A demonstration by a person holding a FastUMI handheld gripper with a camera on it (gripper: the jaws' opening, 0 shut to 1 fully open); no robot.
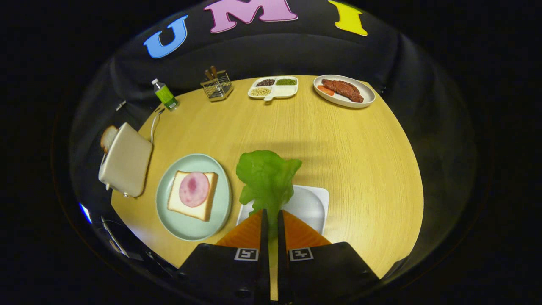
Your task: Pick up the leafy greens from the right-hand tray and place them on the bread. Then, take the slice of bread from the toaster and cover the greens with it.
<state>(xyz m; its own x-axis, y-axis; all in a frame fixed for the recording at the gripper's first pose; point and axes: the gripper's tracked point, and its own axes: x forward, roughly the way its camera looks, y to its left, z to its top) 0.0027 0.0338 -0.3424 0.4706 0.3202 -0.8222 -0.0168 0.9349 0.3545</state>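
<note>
Holding the leafy greens [266, 178] pinched between both fingers, your gripper [271, 218] has them lifted above the white tray [311, 203], so the first step looks midway. Next you need to carry them left to the green plate [186, 228], where the bread slice [178, 201] topped with ham [194, 189] waits, and release them squarely on top. The second slice [108, 137] sits in the toaster [127, 163], beyond the plate.
</note>
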